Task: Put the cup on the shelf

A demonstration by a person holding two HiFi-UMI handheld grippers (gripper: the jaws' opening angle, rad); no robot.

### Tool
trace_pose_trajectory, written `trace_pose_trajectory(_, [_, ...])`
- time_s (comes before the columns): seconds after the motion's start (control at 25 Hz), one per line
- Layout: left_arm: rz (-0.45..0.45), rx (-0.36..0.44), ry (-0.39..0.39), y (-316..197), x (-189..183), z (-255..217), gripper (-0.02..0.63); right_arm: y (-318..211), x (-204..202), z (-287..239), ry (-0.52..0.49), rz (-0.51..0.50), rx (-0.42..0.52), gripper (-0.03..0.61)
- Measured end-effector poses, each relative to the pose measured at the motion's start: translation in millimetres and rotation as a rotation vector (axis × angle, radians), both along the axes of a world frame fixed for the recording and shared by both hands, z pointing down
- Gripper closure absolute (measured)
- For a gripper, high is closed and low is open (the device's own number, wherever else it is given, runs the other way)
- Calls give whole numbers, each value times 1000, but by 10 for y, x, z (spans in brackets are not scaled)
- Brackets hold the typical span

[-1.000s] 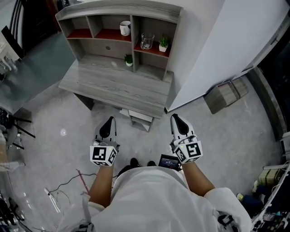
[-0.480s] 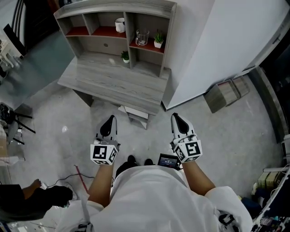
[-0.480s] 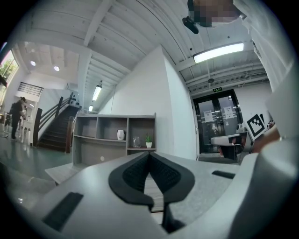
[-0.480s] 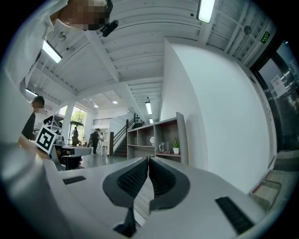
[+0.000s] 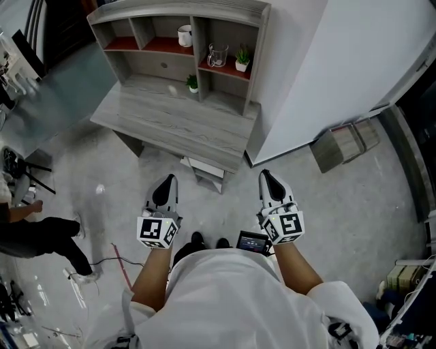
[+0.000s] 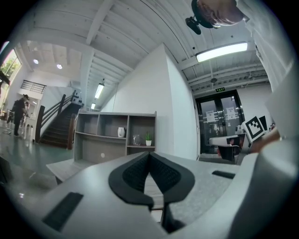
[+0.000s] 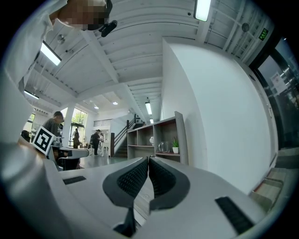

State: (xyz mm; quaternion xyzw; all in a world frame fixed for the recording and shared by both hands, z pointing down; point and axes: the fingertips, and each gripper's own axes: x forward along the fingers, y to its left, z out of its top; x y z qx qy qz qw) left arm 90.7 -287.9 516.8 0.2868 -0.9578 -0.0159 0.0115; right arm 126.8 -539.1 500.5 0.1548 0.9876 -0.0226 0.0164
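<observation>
Well, our left gripper (image 5: 164,185) and right gripper (image 5: 268,178) are pressed together, empty; bare floor (image 5: 327,204) separates us from the far shelf (image 5: 231,8) holding white mug (image 5: 185,35), glass cup (image 5: 218,56), potted plant (image 5: 242,63).

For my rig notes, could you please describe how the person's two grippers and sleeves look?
Left gripper and right gripper match: pale grey bodies, black tapered tongs with ribbed pads, each carrying a cube of black-and-white square markers. The person wears a white top.

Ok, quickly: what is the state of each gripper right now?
The black-jawed left gripper: closed, holding nothing.
The black-jawed right gripper: closed, holding nothing.
</observation>
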Motion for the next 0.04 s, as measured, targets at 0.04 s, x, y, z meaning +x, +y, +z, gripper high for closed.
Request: trace_pose_trajectory(0.04, [-2,0,2,-5,8,7,604,-11,-3,-1,-1,-1,-2,543])
